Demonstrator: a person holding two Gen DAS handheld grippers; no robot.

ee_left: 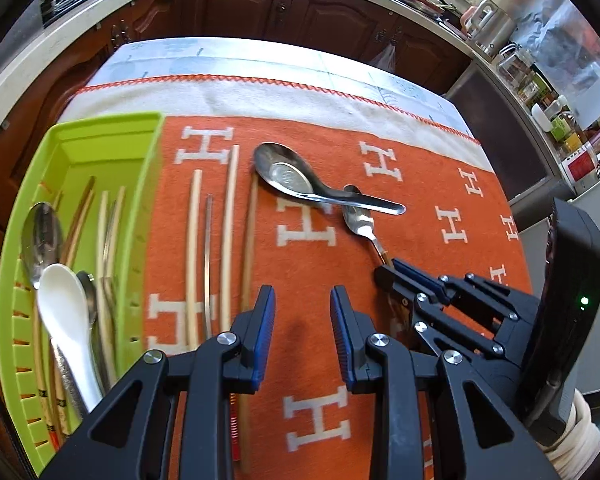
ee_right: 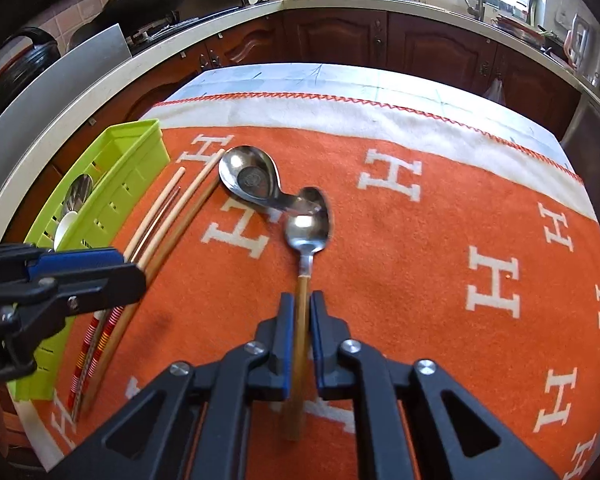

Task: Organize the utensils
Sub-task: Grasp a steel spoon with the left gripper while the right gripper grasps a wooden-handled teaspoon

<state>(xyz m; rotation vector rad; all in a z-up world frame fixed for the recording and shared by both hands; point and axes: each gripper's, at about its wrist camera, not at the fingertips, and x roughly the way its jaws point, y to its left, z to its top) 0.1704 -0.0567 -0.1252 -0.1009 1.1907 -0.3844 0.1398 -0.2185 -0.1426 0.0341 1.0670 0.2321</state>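
Observation:
A small metal spoon (ee_right: pixel 308 230) with a wooden handle lies on the orange cloth, and my right gripper (ee_right: pixel 302 308) is shut on that handle. Its bowl (ee_left: pixel 360 220) meets the handle end of a large metal spoon (ee_left: pixel 288 178) (ee_right: pixel 250 178). Several loose chopsticks (ee_left: pixel 228 240) (ee_right: pixel 172 224) lie beside a green tray (ee_left: pixel 152 184) (ee_right: pixel 116 184). The tray holds a white spoon (ee_left: pixel 66 304), a metal spoon (ee_left: pixel 42 236) and more chopsticks. My left gripper (ee_left: pixel 302 304) (ee_right: pixel 128 270) hovers open just right of the loose chopsticks, with only cloth between its pads. The right gripper (ee_left: pixel 392 276) shows to its right.
An orange cloth (ee_left: pixel 420 184) with white H letters and a white border covers the table. Dark wooden cabinets (ee_right: pixel 340 36) and a pale counter run behind the far edge. A cluttered shelf (ee_left: pixel 560 120) stands at the right. A pale sleeve (ee_left: pixel 576 432) shows behind the right gripper.

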